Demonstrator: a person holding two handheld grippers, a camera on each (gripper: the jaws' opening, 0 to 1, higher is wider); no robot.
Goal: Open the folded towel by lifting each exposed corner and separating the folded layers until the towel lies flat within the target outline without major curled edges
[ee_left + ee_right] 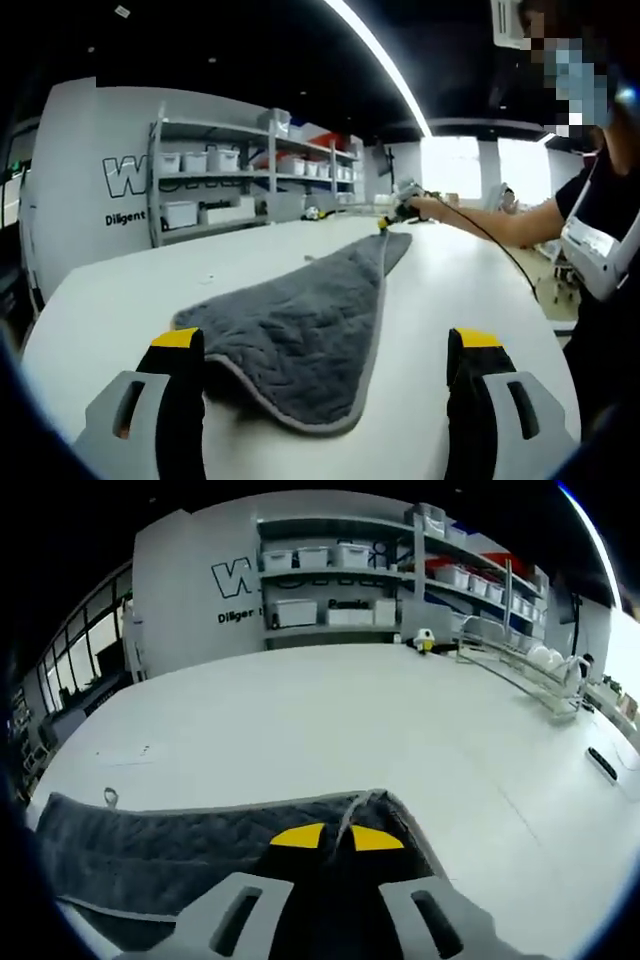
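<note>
A wide white table (120, 290) carries the grey towel (300, 330), which runs away from the near edge toward the far right, broad at the near end and narrowing to a point at the far end. Beyond the table's far left side stand shelves (250, 170) of white bins against a lettered wall.

In the left gripper view the towel does not lie flat: its near end bulges in soft folds and one long trimmed edge runs up its right side, so layers look doubled. No target outline can be made out on the table.

The right gripper (335, 837) has its yellow-tipped jaws pinched together on the towel's far corner, the cloth pulled up into a small peak between them; a small loop tag (110, 797) shows at the towel's left end in the right gripper view. The left gripper (325, 345) hovers at the near end with jaws spread wide, holding nothing, the towel's near edge lying between them.

By my reading the unfolding is partway: one corner is drawn out, while the near end has yet to be opened and smoothed.
</note>
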